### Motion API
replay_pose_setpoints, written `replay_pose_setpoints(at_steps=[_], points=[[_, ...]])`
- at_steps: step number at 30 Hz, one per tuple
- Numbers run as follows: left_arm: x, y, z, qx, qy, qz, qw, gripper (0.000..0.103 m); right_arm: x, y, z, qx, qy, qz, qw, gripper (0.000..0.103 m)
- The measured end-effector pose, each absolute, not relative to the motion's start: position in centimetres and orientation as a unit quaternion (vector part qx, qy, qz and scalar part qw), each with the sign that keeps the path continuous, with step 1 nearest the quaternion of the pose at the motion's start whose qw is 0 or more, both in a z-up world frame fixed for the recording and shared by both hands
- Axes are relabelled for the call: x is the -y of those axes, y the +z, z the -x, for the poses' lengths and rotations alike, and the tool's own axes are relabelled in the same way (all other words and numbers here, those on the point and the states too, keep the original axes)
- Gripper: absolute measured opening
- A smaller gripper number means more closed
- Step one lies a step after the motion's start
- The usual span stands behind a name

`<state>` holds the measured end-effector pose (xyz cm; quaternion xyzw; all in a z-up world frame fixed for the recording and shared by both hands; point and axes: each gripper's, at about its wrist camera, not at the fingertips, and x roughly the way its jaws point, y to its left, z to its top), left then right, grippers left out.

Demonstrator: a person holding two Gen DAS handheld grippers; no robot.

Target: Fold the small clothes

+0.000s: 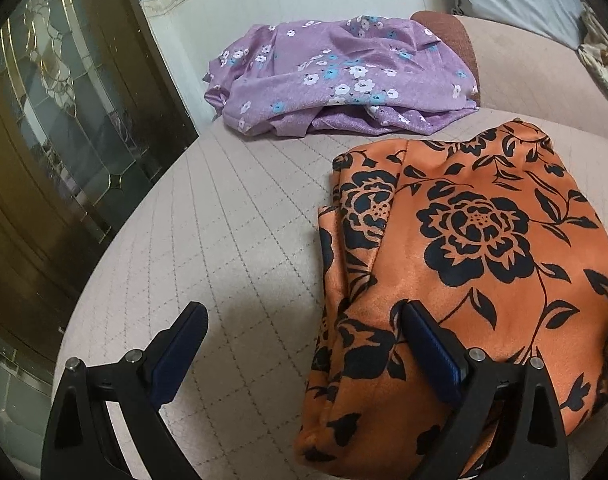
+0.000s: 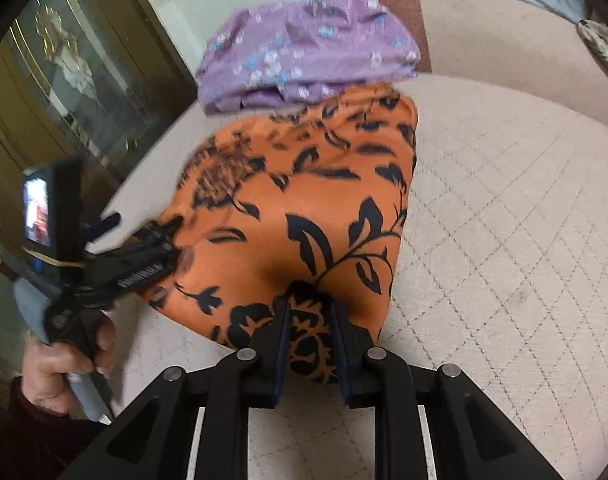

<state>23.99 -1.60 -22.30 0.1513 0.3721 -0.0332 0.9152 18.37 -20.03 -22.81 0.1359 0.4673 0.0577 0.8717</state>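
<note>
The quilted cushion (image 1: pixel 232 216) is the largest thing: a pale beige surface with stitched diamond lines, rounded at its left edge, beyond which a dark glass cabinet (image 1: pixel 64 128) stands close. On the cushion's right half much bare quilted cloth is free. The orange garment (image 2: pixel 304 208) lies in the middle of the cushion; it is shiny, satin-like, with black flowers and leaves, folded into a thick oblong bundle. Its long axis runs from the near edge away toward the purple garment (image 1: pixel 339 80), a crumpled lilac cloth with small white and blue flowers, which lies at the far end just behind it. The right gripper (image 2: pixel 309 340) pinches a fold of the orange garment at its near end, jaws narrow on the cloth. The left gripper (image 1: pixel 304 332) stands wide open at the garment's left border; one finger (image 1: pixel 427 344) rests over the cloth, the other over bare cushion. A hand (image 2: pixel 68 360) holds its grey handle.
</note>
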Motion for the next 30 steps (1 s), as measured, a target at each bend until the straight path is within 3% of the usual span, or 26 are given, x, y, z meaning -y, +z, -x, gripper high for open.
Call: replay_pose_setpoints(at_steps=[30], points=[[1.8, -22.7, -23.9, -0.349, -0.039, -0.166, 0.922, 0.098, 22.3, -24.4, -19.0, -0.468, 0.140, -0.195, 0.851, 0.024]])
